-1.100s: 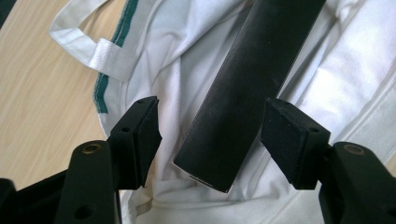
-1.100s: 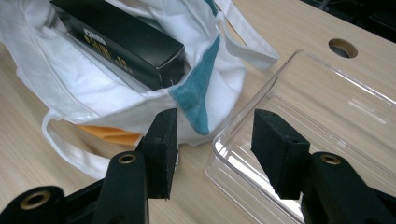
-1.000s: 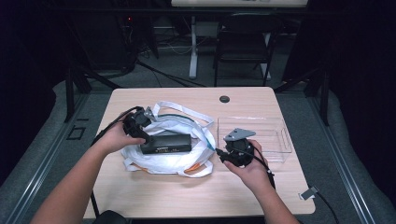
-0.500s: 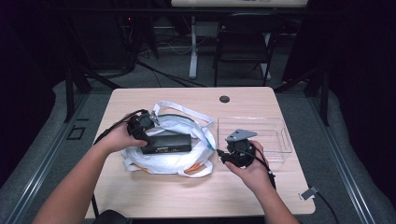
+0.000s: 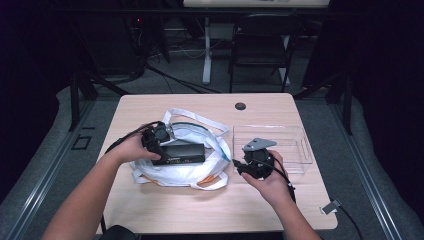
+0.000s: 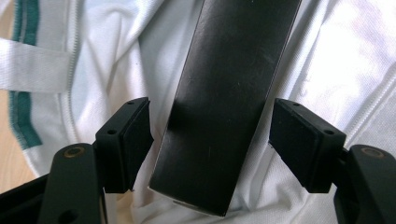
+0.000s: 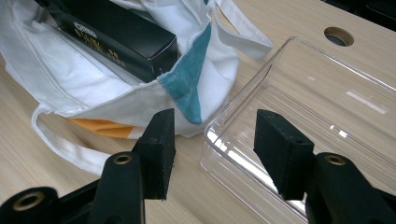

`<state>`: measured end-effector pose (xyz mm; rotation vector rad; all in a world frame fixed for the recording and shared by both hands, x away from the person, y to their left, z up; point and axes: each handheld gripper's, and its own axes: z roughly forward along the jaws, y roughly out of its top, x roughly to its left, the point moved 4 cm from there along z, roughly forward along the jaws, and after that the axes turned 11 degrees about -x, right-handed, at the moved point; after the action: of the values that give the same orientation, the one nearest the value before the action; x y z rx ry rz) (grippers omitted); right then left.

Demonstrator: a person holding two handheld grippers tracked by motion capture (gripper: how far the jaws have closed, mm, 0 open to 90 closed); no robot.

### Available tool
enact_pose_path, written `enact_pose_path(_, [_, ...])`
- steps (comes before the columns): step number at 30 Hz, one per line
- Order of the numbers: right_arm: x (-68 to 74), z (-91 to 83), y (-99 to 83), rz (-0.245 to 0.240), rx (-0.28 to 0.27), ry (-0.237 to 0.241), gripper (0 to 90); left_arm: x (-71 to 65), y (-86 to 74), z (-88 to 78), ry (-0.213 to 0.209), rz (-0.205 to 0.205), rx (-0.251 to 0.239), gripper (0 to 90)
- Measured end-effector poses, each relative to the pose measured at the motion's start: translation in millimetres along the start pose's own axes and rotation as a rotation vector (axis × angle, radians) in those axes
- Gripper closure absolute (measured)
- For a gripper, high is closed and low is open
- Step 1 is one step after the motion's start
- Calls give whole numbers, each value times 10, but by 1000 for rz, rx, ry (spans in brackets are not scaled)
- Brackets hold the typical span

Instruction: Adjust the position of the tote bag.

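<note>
Spanning most of the high view: table point(image 5: 165, 210), pale wood, round hole point(image 5: 240, 106) near far edge. On it, left of centre, crumpled white bag point(image 5: 192, 171) with teal trim and loose handles, orange patch at near edge. Right of bag, just beside it, clear tray point(image 5: 295, 145), nothing in it. Lying flat on top of bag: box point(image 5: 182, 153), long, black, with pale print on one side; in right gripper view one end of box sits inside the bag folds, teal lining just beside it. Left gripper point(image 5: 155, 141) at left end of box, held from the person's left; in left gripper view point(image 6: 212, 135) jaws straddling box, pads standing clear of both long sides with gaps showing white cloth, so no grip; jaws just opened wider, box between them but untouched. Right gripper point(image 5: 240, 165) low over table at near left corner of tray, grey plate on top, cable trailing back along hand; in right gripper view point(image 7: 212, 140) jaws apart, nothing between pads, one pad over bare wood, other over tray corner, bag edge just ahead. Right hand point(image 5: 272, 182) behind it, resting near table edge.
</note>
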<state>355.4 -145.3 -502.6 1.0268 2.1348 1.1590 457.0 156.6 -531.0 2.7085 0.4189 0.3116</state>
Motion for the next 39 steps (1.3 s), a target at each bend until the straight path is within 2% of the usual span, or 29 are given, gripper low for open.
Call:
enact_pose_path(5, [3,7,-6,-3,6,3,483,-8,13,54,-26,1,8,299])
enact_pose_path(17, [7,2,-10,-1,7,4,484,12,41,192,-45,-2,28,299])
enact_pose_path(20, [13,9,-13,4,2,6,484,12,43,227,-64,-3,35,299])
enact_pose_path(26, [10,12,-20,4,5,7,484,18,45,282,-67,-8,44,299])
enact_pose_path(28, [10,11,-19,4,5,7,485,17,46,303,-70,-3,52,299])
enact_pose_path(29, [9,9,-18,3,5,8,485,12,49,320,-50,-1,55,298])
enact_pose_path(34, [11,11,-21,0,8,9,485,3,50,374,-58,7,81,304])
enact_pose_path(39, [15,14,-24,0,8,8,485,-4,57,408,-53,17,77,305])
